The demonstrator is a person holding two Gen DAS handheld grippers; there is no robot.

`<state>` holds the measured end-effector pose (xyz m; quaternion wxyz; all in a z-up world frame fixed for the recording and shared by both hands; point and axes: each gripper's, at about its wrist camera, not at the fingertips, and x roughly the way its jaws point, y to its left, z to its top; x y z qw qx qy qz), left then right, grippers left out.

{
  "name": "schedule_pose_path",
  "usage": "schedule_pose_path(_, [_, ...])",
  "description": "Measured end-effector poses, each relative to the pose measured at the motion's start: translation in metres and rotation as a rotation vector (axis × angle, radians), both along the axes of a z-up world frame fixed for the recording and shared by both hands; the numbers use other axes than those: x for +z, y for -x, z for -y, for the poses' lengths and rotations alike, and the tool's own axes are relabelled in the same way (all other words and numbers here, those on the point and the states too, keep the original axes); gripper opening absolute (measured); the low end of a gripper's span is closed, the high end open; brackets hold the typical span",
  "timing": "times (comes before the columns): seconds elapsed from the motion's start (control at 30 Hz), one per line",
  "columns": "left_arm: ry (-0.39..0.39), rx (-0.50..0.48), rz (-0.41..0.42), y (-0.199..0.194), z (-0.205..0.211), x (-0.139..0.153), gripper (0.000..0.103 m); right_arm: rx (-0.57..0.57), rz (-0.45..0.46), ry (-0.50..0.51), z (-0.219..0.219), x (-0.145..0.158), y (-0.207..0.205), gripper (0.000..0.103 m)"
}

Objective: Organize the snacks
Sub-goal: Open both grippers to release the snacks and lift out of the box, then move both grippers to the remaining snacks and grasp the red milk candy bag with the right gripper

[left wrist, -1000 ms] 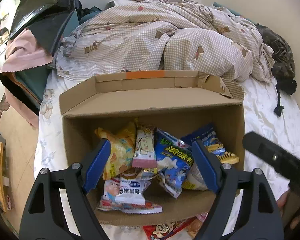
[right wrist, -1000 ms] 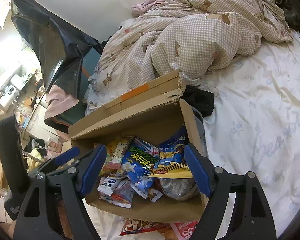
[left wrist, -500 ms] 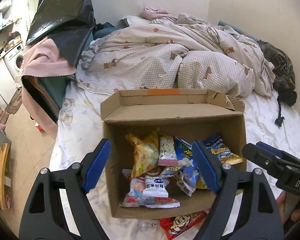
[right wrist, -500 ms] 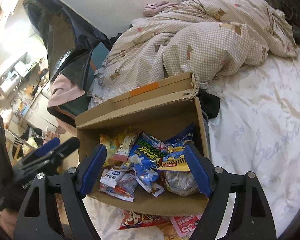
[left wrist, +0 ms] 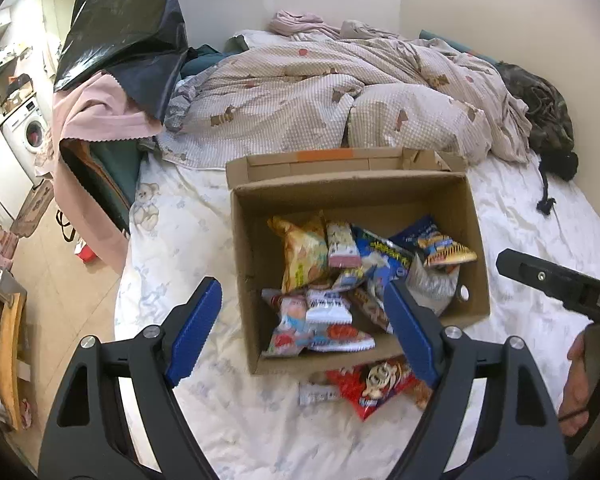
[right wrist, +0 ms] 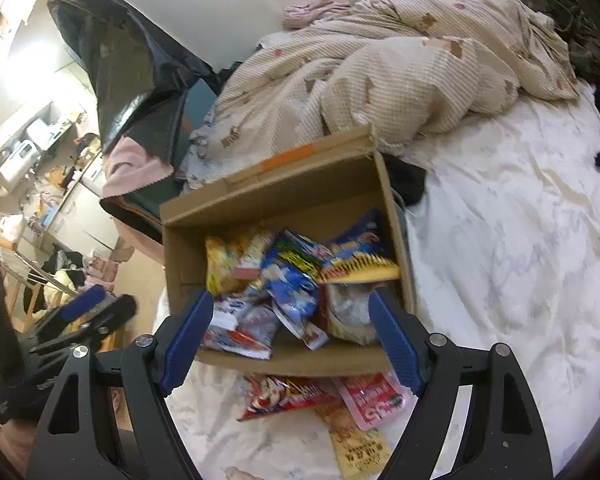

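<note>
The bed (left wrist: 532,240), under a pale printed sheet, carries everything, with a rumpled checked duvet (left wrist: 340,92) heaped at its far side. On the sheet sits an open cardboard box (left wrist: 248,280), flaps folded outward, already holding a loose jumble of snack packets (left wrist: 332,276): a yellow bag leaning on the left, blue ones in the middle, a pale crinkled bag toward the right wall. The filling step looks mostly done, and what remains is the stragglers lying on the sheet just in front of the box's near wall: a red cartoon packet (right wrist: 288,396), a pink packet (right wrist: 374,400) beside it and a yellow sachet (right wrist: 358,446) partly under both. Both tools hang above the near edge of the box with nothing between their fingers; the left tongs (left wrist: 302,328) are spread wide, and the right tongs (right wrist: 290,340) likewise. The next move probably calls for lowering one tool to the sheet, pinching the red packet by an edge since it lies flat, then lifting it over the near wall. Thin foil may slip or drag its neighbours.
</note>
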<state>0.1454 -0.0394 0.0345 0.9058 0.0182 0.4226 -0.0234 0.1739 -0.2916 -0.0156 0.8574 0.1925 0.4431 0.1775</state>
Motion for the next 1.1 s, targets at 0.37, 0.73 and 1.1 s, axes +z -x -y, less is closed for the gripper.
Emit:
schedule_pose_path(0.37, [0.039, 0.041, -0.027, 0.047, -0.031, -0.028, 0.081, -0.055, -0.109, -0.041, 0.013, -0.026, 0.032, 0.083])
schedule_pose_path(0.73, [0.118, 0.119, -0.050, 0.059, -0.051, -0.043, 0.081, -0.101, -0.214, -0.037, 0.021, -0.052, 0.054, 0.083])
schedule_pose_path(1.1, [0.177, 0.121, -0.159, 0.052, -0.047, -0.060, 0.081, -0.036, -0.360, 0.146, -0.013, -0.105, 0.034, 0.083])
